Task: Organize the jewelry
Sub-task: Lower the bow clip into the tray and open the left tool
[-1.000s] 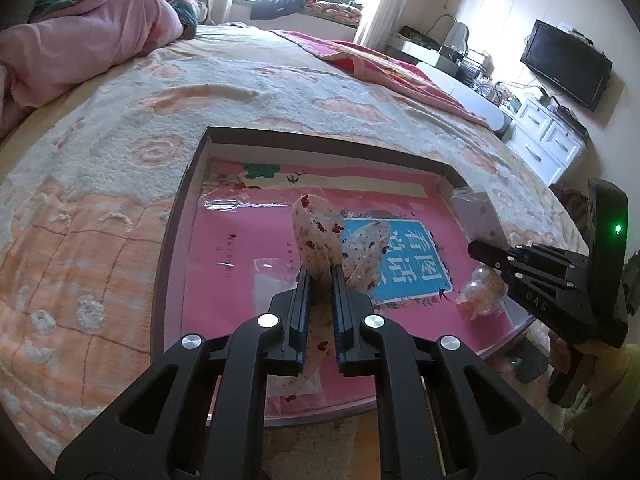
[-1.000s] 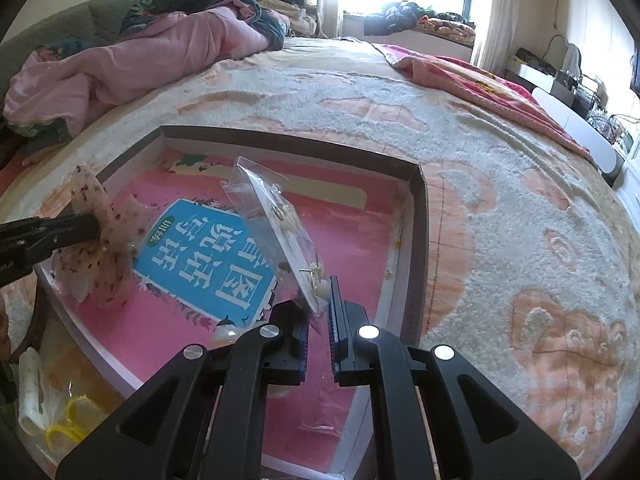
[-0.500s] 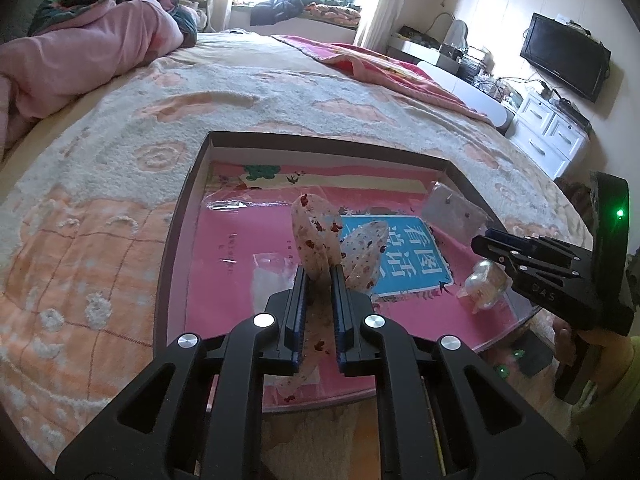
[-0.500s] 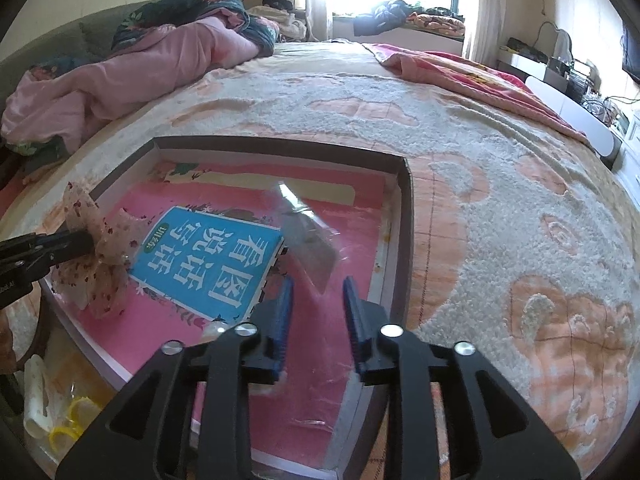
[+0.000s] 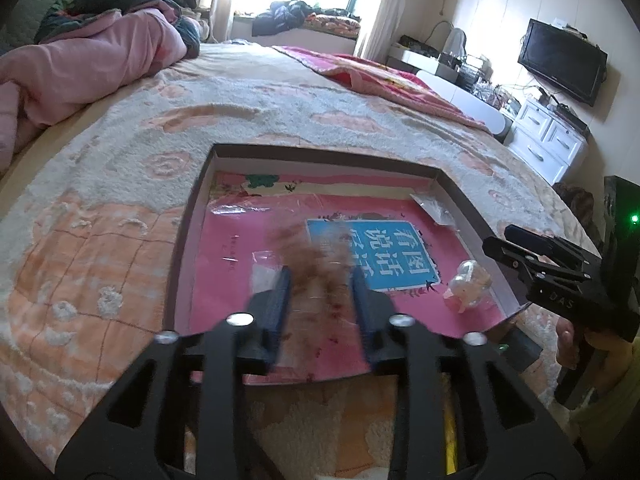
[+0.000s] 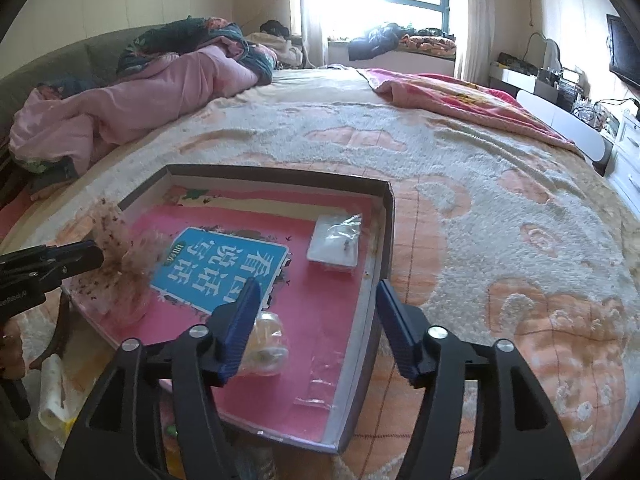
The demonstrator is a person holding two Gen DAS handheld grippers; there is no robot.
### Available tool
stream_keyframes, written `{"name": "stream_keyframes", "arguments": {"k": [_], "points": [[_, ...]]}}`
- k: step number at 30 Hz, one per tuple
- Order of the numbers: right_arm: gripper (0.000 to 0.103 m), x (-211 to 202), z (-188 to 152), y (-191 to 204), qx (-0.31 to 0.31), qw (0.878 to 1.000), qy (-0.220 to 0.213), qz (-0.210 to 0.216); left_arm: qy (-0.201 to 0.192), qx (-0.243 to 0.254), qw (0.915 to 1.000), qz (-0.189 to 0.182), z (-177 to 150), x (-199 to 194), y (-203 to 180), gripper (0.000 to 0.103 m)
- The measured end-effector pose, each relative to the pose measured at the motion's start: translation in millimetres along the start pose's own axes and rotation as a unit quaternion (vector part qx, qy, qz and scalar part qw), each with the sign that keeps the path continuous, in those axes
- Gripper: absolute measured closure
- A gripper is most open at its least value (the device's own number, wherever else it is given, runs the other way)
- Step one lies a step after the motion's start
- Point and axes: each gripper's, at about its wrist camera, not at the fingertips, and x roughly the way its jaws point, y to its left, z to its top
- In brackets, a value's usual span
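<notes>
Jewelry is being gathered in the shallow box [image 6: 386, 216] on the bed [image 6: 500, 184]: the right gripper [image 6: 316, 320], jaws just parted and empty, has left its earring packet [image 6: 334, 244] there, while the left gripper [image 5: 320, 300] has just been opening around the blurred spotted bow [image 5: 316, 264].

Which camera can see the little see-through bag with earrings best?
The right wrist camera. There the clear earring bag lies flat and sharp in the box, near its right wall, with nothing covering it. The left wrist camera shows it only as a small, pale shape in the far right corner.
</notes>
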Motion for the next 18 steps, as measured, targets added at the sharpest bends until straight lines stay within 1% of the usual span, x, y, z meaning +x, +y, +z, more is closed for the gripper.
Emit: {"name": "stream_keyframes", "arguments": {"k": [2,4,6,8,10,11,13,16,17,18], "points": [[0.040,-5,0,1,0.000,1.000,-0.006,0.000,-0.007,0.003,1.0000,0.002,-1,-6,-1,0.068],[0.036,-10,0,3,-0.001,1.000,-0.013,-0.002,-0.015,0.005,0.9999,0.003,-1,-13,-3,0.061],[0.036,-16,0,4,-0.002,1.000,-0.019,-0.002,-0.022,0.005,0.9997,0.004,-2,-20,-4,0.056],[0.034,-20,-1,5,-0.003,1.000,-0.023,-0.001,-0.029,0.006,0.9996,0.006,-2,-25,-6,0.053],[0.033,-27,-2,7,-0.004,1.000,-0.028,-0.001,-0.035,0.007,0.9993,0.007,-2,-31,-8,0.047],[0.033,-30,-2,9,-0.006,1.000,-0.031,-0.001,-0.038,0.008,0.9992,0.008,-3,-33,-9,0.047],[0.033,-36,-3,11,-0.008,0.999,-0.036,0.000,-0.045,0.007,0.9989,0.010,-4,-39,-10,0.041],[0.032,-47,-5,14,-0.012,0.999,-0.050,0.001,-0.053,0.003,0.9986,0.009,-5,-47,-11,0.034],[0.032,-50,-6,15,-0.012,0.999,-0.053,0.002,-0.055,0.004,0.9984,0.010,-5,-50,-11,0.033],[0.032,-52,-7,16,-0.012,0.998,-0.054,0.004,-0.060,0.004,0.9981,0.013,-6,-53,-12,0.030]]}}
